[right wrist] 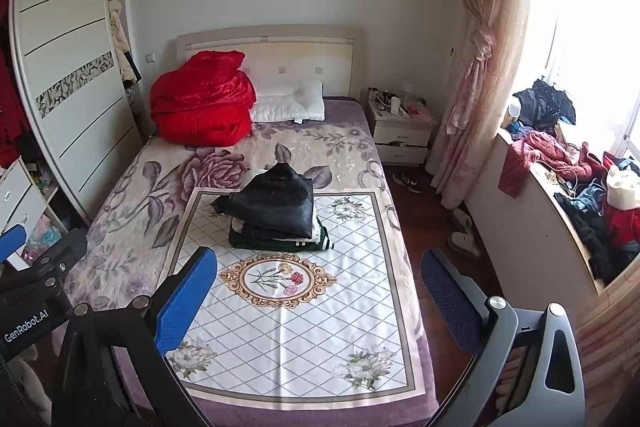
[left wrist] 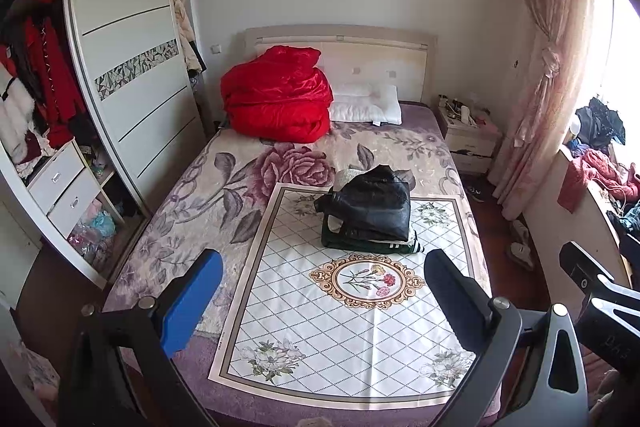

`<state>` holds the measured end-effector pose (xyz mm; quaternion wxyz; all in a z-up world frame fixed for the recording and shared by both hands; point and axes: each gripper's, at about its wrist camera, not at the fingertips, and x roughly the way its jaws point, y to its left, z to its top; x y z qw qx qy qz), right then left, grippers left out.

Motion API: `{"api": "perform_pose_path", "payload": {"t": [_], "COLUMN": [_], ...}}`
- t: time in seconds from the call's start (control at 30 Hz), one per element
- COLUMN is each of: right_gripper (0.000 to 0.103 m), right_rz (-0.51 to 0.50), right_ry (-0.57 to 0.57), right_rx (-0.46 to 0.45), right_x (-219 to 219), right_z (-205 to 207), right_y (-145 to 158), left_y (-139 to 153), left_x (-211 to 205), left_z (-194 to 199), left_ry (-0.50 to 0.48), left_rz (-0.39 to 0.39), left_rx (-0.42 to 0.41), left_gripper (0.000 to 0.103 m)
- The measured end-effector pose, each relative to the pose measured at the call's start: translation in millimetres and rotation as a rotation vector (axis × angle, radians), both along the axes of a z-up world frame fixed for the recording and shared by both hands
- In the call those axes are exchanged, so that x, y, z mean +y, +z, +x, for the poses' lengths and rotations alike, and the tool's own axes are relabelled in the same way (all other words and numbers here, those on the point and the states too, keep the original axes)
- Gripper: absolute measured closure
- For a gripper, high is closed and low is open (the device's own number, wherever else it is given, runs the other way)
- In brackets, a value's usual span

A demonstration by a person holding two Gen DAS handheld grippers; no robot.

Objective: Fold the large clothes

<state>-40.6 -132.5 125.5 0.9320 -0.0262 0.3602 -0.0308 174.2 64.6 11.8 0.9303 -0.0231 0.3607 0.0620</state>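
A stack of folded clothes (left wrist: 370, 215) (right wrist: 276, 215) lies on the white diamond-patterned cloth (left wrist: 320, 327) (right wrist: 304, 323) spread over the bed. A black shiny jacket (left wrist: 374, 201) (right wrist: 280, 201) is on top, and a dark green garment with white stripes (left wrist: 360, 247) (right wrist: 280, 243) is at the bottom. My left gripper (left wrist: 320, 291) is open, held above the foot of the bed, well short of the stack. My right gripper (right wrist: 320, 291) is also open and empty, beside the left one, near the bed's right front corner.
A red quilt (left wrist: 276, 99) (right wrist: 204, 99) and white pillows (left wrist: 368, 103) sit at the headboard. A wardrobe (left wrist: 128, 67) stands left with drawers open. A nightstand (right wrist: 400, 131), curtain (right wrist: 480, 67) and a window ledge heaped with loose clothes (right wrist: 580, 187) are on the right. Slippers (right wrist: 464, 239) lie on the floor.
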Motion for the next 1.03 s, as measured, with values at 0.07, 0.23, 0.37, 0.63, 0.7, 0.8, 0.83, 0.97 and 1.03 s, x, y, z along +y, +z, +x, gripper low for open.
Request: {"api": "perform_pose_path", "payload": {"t": [0.07, 0.23, 0.37, 0.63, 0.7, 0.8, 0.83, 0.97, 1.03], "right_gripper": [0.0, 0.0, 0.0, 0.0, 0.0, 0.0, 0.0, 0.0, 0.0], "right_rz": [0.006, 0.008, 0.008, 0.006, 0.003, 0.006, 0.005, 0.001, 0.0], "right_ry": [0.002, -0.002, -0.003, -0.006, -0.005, -0.007, -0.006, -0.006, -0.002], "right_rx": [0.004, 0.007, 0.006, 0.003, 0.003, 0.004, 0.004, 0.002, 0.0], "right_x": [0.7, 2.6, 1.0, 1.3, 1.7, 2.1, 2.3, 3.1, 0.1], "right_z": [-0.2, -5.3, -4.7, -5.3, -4.8, -6.2, -6.0, -6.6, -1.2], "right_y": [-1.5, -5.7, -5.9, -5.3, -5.8, -5.5, -5.8, -5.4, -3.6], "left_y": [-1.1, -1.3, -2.0, -2.0, -2.1, -2.6, -2.6, -2.7, -2.1], "left_x": [0.3, 0.8, 1.9, 1.7, 1.5, 1.3, 1.4, 0.6, 0.9], "left_z": [-2.0, -1.6, -0.8, -0.6, -0.9, -2.0, -1.7, -1.4, -0.6], "left_ry": [0.002, -0.004, -0.006, -0.005, -0.006, -0.006, -0.005, -0.004, -0.005], "left_rz": [-0.001, 0.004, 0.007, 0.007, 0.008, 0.01, 0.012, 0.016, 0.015], "left_rx": [0.0, -0.002, -0.004, -0.004, -0.004, -0.006, -0.007, -0.009, -0.01], "left_gripper": [0.0, 0.0, 0.0, 0.0, 0.0, 0.0, 0.0, 0.0, 0.0]}}
